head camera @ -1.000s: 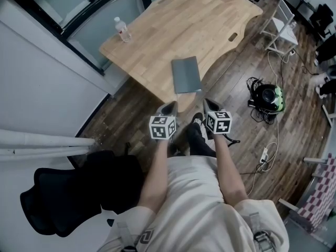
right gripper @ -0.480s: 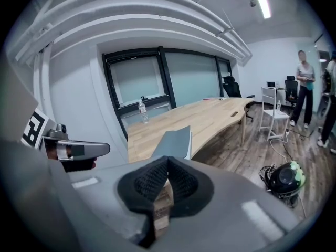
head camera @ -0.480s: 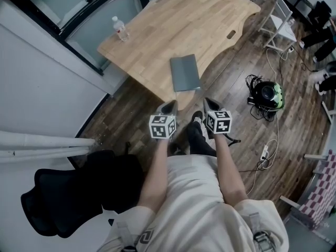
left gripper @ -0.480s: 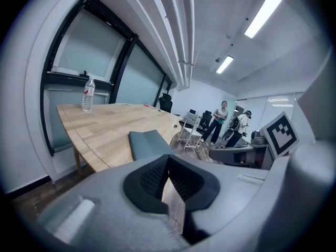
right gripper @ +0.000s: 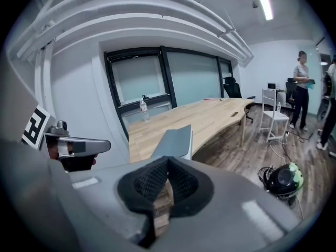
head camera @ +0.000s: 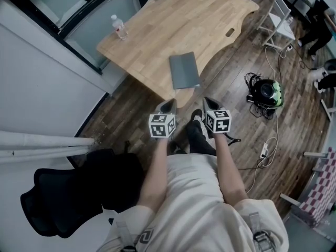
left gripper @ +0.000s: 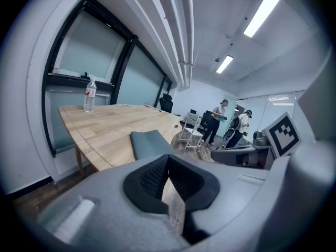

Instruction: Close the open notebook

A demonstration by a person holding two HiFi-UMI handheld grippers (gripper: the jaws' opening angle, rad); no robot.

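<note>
The grey notebook (head camera: 184,71) lies closed on the wooden surface (head camera: 157,30), near its front edge and well apart from both grippers. The left gripper (head camera: 169,107) and right gripper (head camera: 211,105) hang side by side, jaws pressed together on nothing (each gripper view shows this). Only the head view shows the black chair (head camera: 58,203). Only the gripper views show people (left gripper: 217,121) standing beyond. The label on the bottle (head camera: 120,28) is too small to read.

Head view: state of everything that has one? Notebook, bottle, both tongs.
notebook: closed, lying flat near the edge of the wooden table.
water bottle: upright on the table, apart from the notebook.
left tongs: shut, empty, off the table.
right tongs: shut, empty, off the table.
</note>
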